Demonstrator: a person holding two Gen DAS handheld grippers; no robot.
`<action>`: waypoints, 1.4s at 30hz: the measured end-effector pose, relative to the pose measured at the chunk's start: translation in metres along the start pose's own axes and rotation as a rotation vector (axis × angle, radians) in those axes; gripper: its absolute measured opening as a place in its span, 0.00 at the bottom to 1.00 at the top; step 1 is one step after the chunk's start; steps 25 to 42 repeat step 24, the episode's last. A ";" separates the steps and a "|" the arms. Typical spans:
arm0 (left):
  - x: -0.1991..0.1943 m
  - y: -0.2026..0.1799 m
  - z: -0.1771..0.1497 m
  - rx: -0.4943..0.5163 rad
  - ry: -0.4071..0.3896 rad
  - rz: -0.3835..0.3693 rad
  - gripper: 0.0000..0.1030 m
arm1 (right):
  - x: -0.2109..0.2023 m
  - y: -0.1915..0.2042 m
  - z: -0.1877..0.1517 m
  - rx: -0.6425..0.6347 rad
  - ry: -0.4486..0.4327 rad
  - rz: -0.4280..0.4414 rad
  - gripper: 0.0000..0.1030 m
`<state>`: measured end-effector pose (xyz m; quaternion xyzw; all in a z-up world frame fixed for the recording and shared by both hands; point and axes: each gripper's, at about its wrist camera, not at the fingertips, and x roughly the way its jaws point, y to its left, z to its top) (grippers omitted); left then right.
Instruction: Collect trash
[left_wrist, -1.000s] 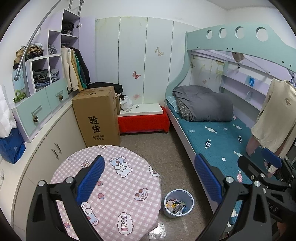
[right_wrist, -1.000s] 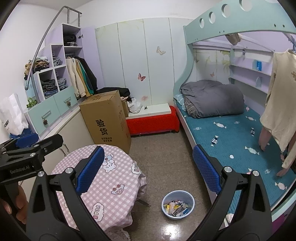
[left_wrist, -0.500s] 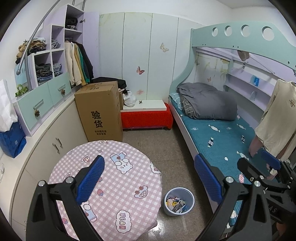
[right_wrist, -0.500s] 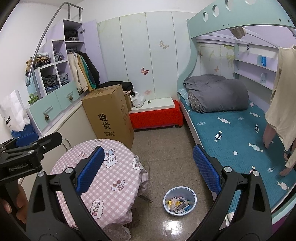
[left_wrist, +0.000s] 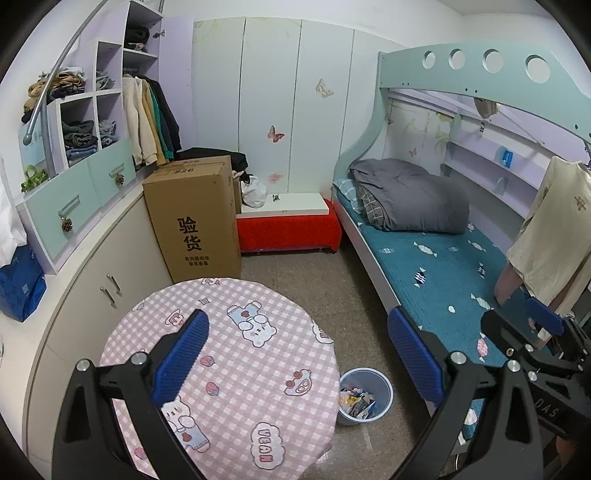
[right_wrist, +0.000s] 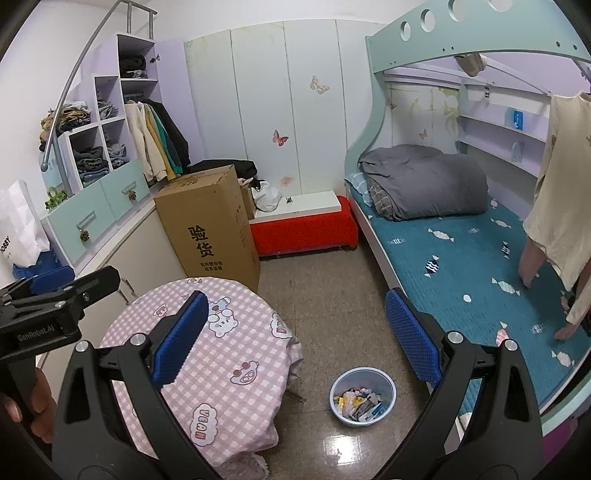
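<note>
Both the left gripper (left_wrist: 297, 363) and the right gripper (right_wrist: 295, 343) hang spread wide and empty above the pink checked table (left_wrist: 236, 354), while the trash-filled bin (right_wrist: 362, 396) sits on the floor at lower center.

Two high wrist views side by side, facing down-room — shared round table (left_wrist: 236, 354), bin (right_wrist: 362, 396), bunk bed (right_wrist: 461, 258).

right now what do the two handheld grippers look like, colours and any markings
Both the left gripper and the right gripper are matte black plastic frames with silver bolts and two fingers faced with ribbed blue pads. White "GenRobot.AI" lettering marks the left gripper's side. A bare hand grips its handle.
</note>
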<state>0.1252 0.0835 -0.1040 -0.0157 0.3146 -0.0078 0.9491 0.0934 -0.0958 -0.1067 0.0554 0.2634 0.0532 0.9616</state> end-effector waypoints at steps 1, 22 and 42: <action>0.001 0.003 0.000 -0.001 0.000 -0.004 0.93 | 0.001 0.005 0.000 0.000 0.001 -0.004 0.92; 0.033 0.108 -0.022 -0.035 0.040 -0.019 0.93 | 0.058 0.103 -0.014 -0.065 0.139 -0.038 0.92; 0.045 0.130 -0.033 -0.063 0.073 0.005 0.93 | 0.076 0.119 -0.023 -0.075 0.178 -0.041 0.92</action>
